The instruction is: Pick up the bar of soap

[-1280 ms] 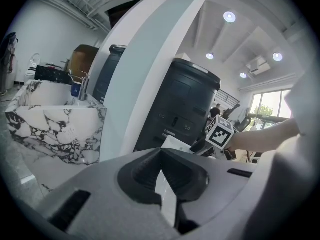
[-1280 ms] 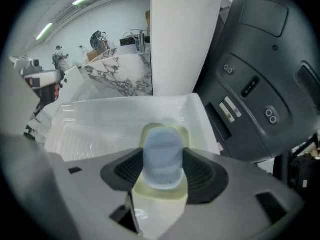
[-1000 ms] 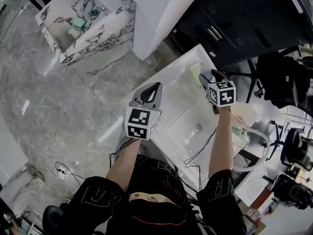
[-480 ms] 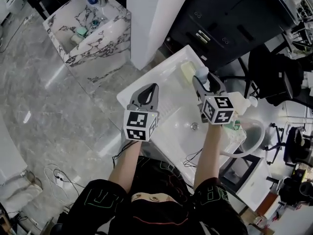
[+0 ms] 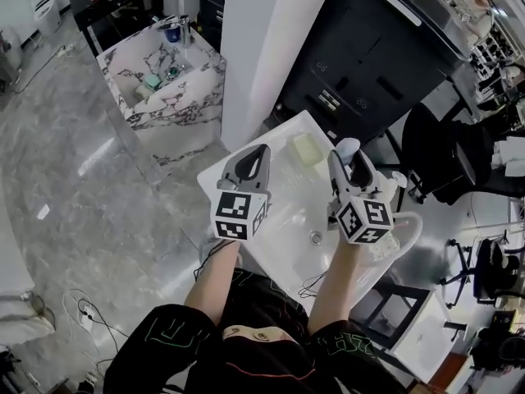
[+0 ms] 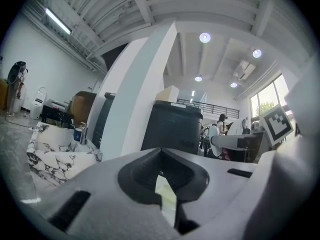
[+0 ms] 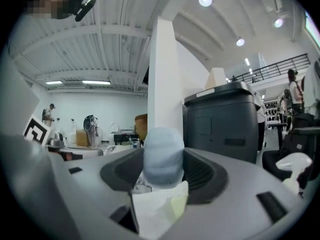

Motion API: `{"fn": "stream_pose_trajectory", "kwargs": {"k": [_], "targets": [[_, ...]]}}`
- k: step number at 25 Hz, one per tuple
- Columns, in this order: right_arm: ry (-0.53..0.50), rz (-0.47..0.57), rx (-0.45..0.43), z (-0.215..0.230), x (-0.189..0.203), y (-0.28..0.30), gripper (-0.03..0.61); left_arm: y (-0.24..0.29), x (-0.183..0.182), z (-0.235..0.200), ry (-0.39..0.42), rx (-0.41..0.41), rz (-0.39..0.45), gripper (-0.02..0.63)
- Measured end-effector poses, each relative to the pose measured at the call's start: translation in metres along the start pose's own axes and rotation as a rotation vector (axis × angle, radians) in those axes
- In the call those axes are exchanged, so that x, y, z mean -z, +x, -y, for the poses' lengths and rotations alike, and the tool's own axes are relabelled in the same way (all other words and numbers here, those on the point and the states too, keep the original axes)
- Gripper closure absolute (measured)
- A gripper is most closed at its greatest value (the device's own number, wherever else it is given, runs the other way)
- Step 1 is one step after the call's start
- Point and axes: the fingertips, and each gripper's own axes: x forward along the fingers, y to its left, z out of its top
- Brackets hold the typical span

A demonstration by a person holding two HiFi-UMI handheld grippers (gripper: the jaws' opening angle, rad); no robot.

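Grey polished floor surrounds a white washbasin (image 5: 283, 189) that stands against a white pillar (image 5: 262, 48) and a dark cabinet (image 5: 385, 64).

The left tool (image 5: 262, 150) is clenched with nothing in it: its own view shows the jaws meeting, with only a sliver of pale surface showing through. The right tool (image 5: 344, 158) is clamped on a pale blue rounded object (image 7: 162, 156), which fills the gap between its jaws. Both hover over the basin top.

Just ahead of the two tips, and between them, lies a pale yellow-green bar (image 5: 308, 148), which I take to be the soap. It rests flat on the ledge, untouched.

The step looks like the approach, with no grasp begun. Since the right tool is occupied, the left seems the freer choice: it would need to part its jaws, swing over and come down astride the bar.

Above the bar the air is clear. The bar lies near the back rim, so a nudge could push it off toward the cabinet.
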Motion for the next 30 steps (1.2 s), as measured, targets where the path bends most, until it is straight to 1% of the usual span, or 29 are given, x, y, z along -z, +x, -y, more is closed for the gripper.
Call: {"fn": "stream_pose_trajectory", "kwargs": {"k": [3, 5, 7, 11, 15, 20, 27, 30], "targets": [[0.041, 0.091, 0.036, 0.005, -0.018, -0.013, 0.322, -0.004, -0.027, 0.005, 0.06, 0.002, 0.046, 0.607], [0.055, 0.102, 0.056, 0.009, -0.02, -0.024, 0.322, -0.009, -0.043, 0.012, 0.08, -0.007, 0.074, 0.607], [0.034, 0.09, 0.067, 0.007, -0.013, -0.033, 0.322, -0.013, -0.051, 0.02, 0.096, -0.006, 0.086, 0.607], [0.039, 0.088, 0.048, 0.004, 0.005, -0.042, 0.322, -0.012, -0.05, 0.03, 0.144, 0.024, 0.063, 0.607], [0.038, 0.087, 0.047, 0.006, 0.009, -0.049, 0.322, -0.013, -0.052, 0.036, 0.165, 0.039, 0.056, 0.606], [0.052, 0.088, 0.074, 0.014, 0.014, -0.057, 0.322, -0.011, -0.049, 0.043, 0.179, 0.062, 0.042, 0.607], [0.065, 0.099, 0.081, 0.014, 0.013, -0.057, 0.324, -0.009, -0.048, 0.05, 0.193, 0.099, 0.035, 0.607], [0.074, 0.091, 0.081, 0.016, 0.017, -0.053, 0.322, -0.008, -0.043, 0.046, 0.192, 0.096, 0.021, 0.606]]}}
